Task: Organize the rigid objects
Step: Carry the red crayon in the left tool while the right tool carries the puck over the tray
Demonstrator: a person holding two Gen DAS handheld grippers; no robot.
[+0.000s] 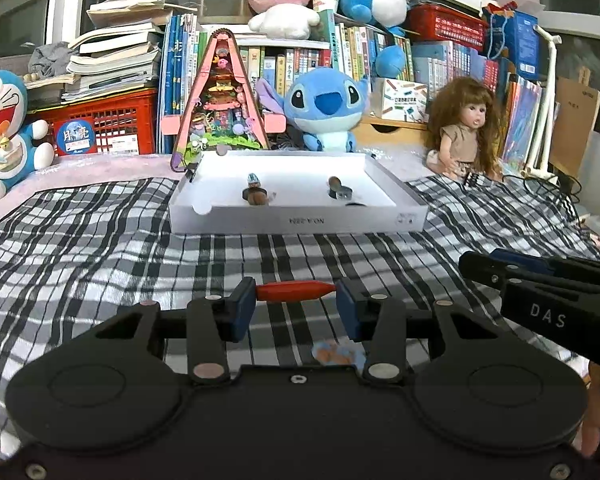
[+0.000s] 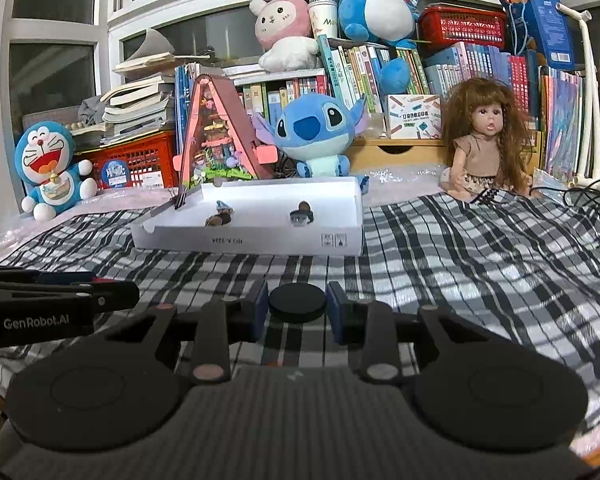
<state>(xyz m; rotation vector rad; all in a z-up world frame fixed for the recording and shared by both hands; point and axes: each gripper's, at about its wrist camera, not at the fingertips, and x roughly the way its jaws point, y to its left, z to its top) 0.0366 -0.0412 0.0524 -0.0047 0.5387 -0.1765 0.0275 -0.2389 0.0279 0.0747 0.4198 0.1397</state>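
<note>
My left gripper (image 1: pixel 296 294) is shut on a red cylinder-shaped piece (image 1: pixel 295 291), held crosswise between the blue pads above the checked cloth. My right gripper (image 2: pixel 297 302) is shut on a black round disc (image 2: pixel 297 303). A white shallow box (image 1: pixel 296 221) lies ahead on the cloth; it also shows in the right wrist view (image 2: pixel 248 242). Two small figurines stand in it, one at left (image 1: pixel 255 192) and one at right (image 1: pixel 338 189). A small blue and orange item (image 1: pixel 334 353) lies on the cloth under my left gripper.
Behind the box stand a Stitch plush (image 1: pixel 324 108), a triangular pink diorama (image 1: pixel 220 100), a Doraemon plush (image 1: pixel 4 128), a long-haired doll (image 1: pixel 466 128), red crates and shelves of books. Cables (image 1: pixel 556 188) lie at the far right.
</note>
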